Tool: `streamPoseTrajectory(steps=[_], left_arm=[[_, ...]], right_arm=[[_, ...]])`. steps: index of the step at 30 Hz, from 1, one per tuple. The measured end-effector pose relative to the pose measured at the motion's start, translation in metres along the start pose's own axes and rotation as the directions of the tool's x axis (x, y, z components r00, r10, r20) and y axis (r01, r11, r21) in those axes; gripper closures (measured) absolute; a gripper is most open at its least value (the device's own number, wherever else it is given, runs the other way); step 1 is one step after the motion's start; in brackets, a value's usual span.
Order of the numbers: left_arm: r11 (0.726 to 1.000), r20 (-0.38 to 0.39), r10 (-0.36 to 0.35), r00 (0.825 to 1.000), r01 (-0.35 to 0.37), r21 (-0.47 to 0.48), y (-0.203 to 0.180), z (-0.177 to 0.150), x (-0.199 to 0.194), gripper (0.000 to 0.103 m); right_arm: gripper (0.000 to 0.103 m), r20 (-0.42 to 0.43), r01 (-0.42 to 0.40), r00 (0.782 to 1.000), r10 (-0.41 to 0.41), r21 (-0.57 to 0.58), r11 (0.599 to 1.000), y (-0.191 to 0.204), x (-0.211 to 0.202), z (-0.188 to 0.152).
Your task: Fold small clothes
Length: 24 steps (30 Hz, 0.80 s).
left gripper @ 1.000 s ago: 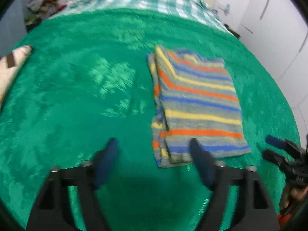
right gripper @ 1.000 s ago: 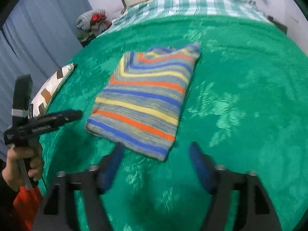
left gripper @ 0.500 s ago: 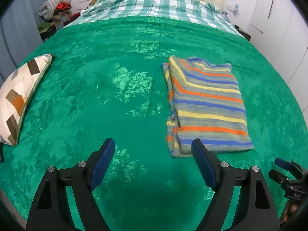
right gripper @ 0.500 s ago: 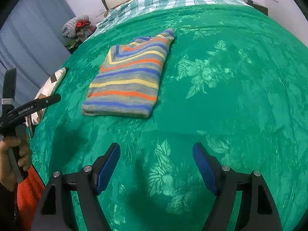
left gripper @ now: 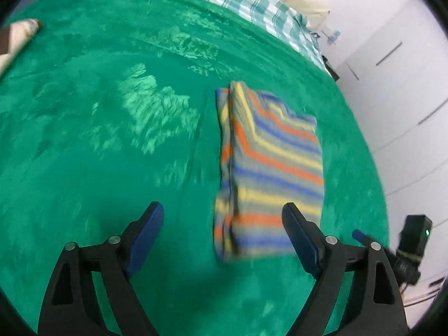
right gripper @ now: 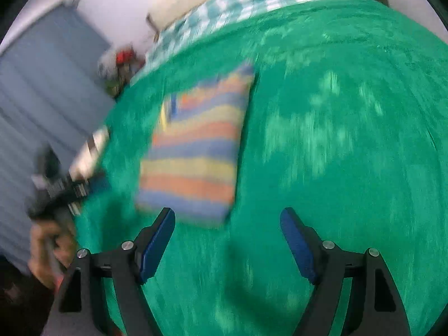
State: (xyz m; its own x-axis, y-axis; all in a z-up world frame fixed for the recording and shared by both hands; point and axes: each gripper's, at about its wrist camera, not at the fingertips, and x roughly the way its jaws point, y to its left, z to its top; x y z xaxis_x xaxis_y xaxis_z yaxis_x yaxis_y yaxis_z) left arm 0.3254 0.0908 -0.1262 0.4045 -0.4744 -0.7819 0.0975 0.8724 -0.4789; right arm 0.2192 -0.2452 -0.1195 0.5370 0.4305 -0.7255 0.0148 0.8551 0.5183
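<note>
A folded striped garment (left gripper: 268,173) in orange, yellow, blue and grey lies flat on the green bedspread (left gripper: 112,140). It also shows in the right wrist view (right gripper: 196,151), blurred by motion. My left gripper (left gripper: 224,238) is open and empty, above the bedspread just short of the garment's near edge. My right gripper (right gripper: 226,240) is open and empty, near the garment's near right corner. The right gripper's tip shows in the left wrist view (left gripper: 361,236), and the left gripper in the person's hand shows in the right wrist view (right gripper: 56,190).
A patterned cushion (left gripper: 16,36) lies at the left edge of the bed. A checked sheet (left gripper: 252,2) and pillow lie at the head. White cupboard doors (left gripper: 406,84) stand to the right, a grey curtain (right gripper: 42,98) to the left.
Both grippers have swung, and both views are now blurred. The garment sits nearer both grippers' fingers than half a second ago. It lies as before and both grippers stay open.
</note>
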Motion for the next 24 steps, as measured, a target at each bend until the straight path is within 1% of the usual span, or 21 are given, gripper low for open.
streamPoseTrajectory(steps=[2,3,5,7,8,9,10,11,12,13,14,15,16,18,20,23,24], left_arm=[[0.999,-0.059,-0.054,0.997,0.054,-0.001,0.001,0.020,0.027,0.015],[0.997,-0.100,-0.072,0.992,0.071,-0.012,0.001,0.029,0.046,0.015],[0.997,-0.147,-0.075,0.986,0.073,-0.018,-0.002,0.036,0.073,0.015],[0.996,-0.165,-0.085,0.983,0.087,0.003,-0.009,0.040,0.093,0.014],[0.996,-0.156,-0.087,0.984,0.090,0.015,-0.012,0.042,0.099,0.011],[0.995,-0.141,-0.096,0.985,0.099,0.019,-0.015,0.043,0.103,0.011],[0.994,-0.123,-0.108,0.987,0.111,0.018,-0.018,0.044,0.105,0.013],[0.993,-0.117,-0.111,0.987,0.114,0.024,-0.021,0.044,0.108,0.037],[0.994,-0.130,-0.103,0.986,0.107,0.031,-0.023,0.044,0.112,0.089],[0.995,-0.146,-0.101,0.984,0.104,0.009,-0.024,0.044,0.115,0.087],[0.995,-0.130,-0.097,0.987,0.099,0.007,-0.026,0.045,0.112,0.088],[0.995,-0.111,-0.093,0.990,0.096,0.022,-0.030,0.046,0.105,0.088],[0.994,-0.087,-0.089,0.992,0.093,0.053,-0.038,0.046,0.097,0.088],[0.991,-0.048,-0.084,0.995,0.088,0.105,-0.054,0.047,0.078,0.089],[0.986,-0.013,-0.092,0.996,0.093,0.138,-0.068,0.051,0.060,0.089],[0.979,0.049,-0.116,0.992,0.105,0.177,-0.086,0.058,0.035,0.088],[0.978,0.059,-0.109,0.992,0.096,0.187,-0.089,0.060,0.033,0.085]], right_arm=[[0.026,-0.006,-0.067,0.998,0.067,0.079,0.995,-0.016,0.018,0.031],[0.026,-0.017,-0.099,0.995,0.101,0.100,0.990,-0.020,0.029,0.043],[0.026,-0.057,-0.177,0.981,0.187,0.138,0.974,-0.028,0.062,0.064],[0.028,-0.094,-0.210,0.968,0.232,0.192,0.959,-0.034,0.094,0.074],[0.035,-0.107,-0.219,0.963,0.247,0.224,0.950,-0.037,0.112,0.077],[0.047,-0.112,-0.220,0.961,0.252,0.236,0.946,-0.038,0.125,0.079],[0.053,-0.110,-0.225,0.961,0.255,0.233,0.946,-0.036,0.135,0.080],[0.066,-0.111,-0.232,0.960,0.259,0.209,0.950,-0.029,0.145,0.081],[0.073,-0.121,-0.218,0.963,0.243,0.189,0.958,-0.024,0.149,0.081],[0.074,-0.129,-0.180,0.971,0.200,0.152,0.972,-0.017,0.151,0.082],[0.076,-0.129,-0.138,0.980,0.152,0.109,0.984,-0.008,0.149,0.084],[0.077,-0.118,-0.115,0.985,0.123,0.068,0.991,0.001,0.143,0.086],[0.077,-0.101,-0.107,0.989,0.110,0.034,0.994,0.008,0.136,0.090],[0.078,-0.058,-0.116,0.992,0.114,-0.036,0.993,0.027,0.115,0.097],[0.078,-0.019,-0.129,0.992,0.128,-0.071,0.989,0.041,0.095,0.106],[0.078,0.035,-0.153,0.987,0.156,-0.083,0.985,0.051,0.070,0.118],[0.078,0.048,-0.161,0.985,0.165,-0.075,0.984,0.049,0.063,0.123]])
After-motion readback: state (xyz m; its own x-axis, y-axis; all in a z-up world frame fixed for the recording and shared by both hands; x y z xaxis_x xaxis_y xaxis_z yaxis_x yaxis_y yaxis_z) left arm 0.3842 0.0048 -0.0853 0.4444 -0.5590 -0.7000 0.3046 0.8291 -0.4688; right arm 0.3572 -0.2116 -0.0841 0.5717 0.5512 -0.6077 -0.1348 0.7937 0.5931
